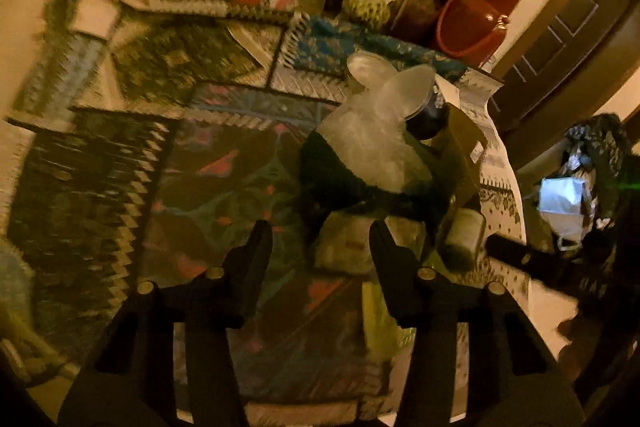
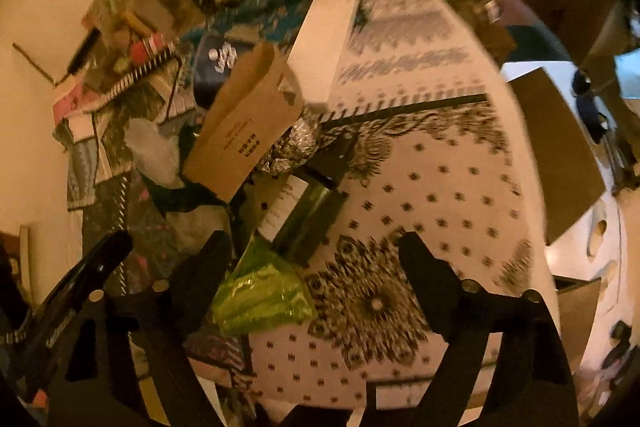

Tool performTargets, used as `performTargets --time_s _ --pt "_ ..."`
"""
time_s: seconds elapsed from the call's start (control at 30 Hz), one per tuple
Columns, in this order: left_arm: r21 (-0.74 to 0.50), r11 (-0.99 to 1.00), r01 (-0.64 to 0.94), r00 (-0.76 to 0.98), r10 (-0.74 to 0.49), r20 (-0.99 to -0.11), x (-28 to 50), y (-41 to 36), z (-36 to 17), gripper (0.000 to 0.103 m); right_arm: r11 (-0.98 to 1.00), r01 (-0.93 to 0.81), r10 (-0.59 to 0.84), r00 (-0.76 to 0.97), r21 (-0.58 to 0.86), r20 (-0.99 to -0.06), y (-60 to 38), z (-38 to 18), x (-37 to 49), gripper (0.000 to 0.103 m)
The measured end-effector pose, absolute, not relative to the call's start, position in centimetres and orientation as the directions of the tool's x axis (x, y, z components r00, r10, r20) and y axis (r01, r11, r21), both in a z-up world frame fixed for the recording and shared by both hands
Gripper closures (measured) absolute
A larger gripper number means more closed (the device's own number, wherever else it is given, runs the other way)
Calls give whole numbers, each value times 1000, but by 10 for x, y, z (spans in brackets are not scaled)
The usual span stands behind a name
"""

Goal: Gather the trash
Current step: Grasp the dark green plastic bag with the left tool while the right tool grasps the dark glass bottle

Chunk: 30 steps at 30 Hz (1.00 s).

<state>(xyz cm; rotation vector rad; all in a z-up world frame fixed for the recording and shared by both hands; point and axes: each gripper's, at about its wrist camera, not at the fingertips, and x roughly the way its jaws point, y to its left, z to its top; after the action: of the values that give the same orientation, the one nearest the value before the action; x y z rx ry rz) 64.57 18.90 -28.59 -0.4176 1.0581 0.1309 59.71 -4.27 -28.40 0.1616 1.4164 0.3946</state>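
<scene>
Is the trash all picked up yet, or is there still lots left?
Nothing looks collected yet. Both grippers are open and empty: the left gripper hangs over the pile, the right gripper above the patterned cloth. Still lying on the table: a brown paper bag, crumpled foil, a green wrapper, a small dark box and clear plastic.

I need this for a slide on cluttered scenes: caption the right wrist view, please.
Open right gripper above a patterned tablecloth, near a green wrapper, brown paper bag and crumpled foil.
</scene>
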Motion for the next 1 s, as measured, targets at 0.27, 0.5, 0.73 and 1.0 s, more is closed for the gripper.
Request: performTargets --time_s 0.27,0.5,0.73,1.0 --pt "-404 860 -312 482 -223 -847 681 191 -322 53 896 -194 406 -5 399 -914 -34 -308 611 47" --pt "-475 832 -288 487 -300 -820 692 186 -336 53 889 -222 408 -9 400 -913 -32 -309 615 54" --pt "-510 827 -237 490 -352 -797 694 182 -337 74 899 -251 375 14 360 -927 -31 -308 612 61" --pt "-429 878 -210 506 -278 -816 672 195 -307 99 932 -236 305 106 274 -946 -35 -293 603 64"
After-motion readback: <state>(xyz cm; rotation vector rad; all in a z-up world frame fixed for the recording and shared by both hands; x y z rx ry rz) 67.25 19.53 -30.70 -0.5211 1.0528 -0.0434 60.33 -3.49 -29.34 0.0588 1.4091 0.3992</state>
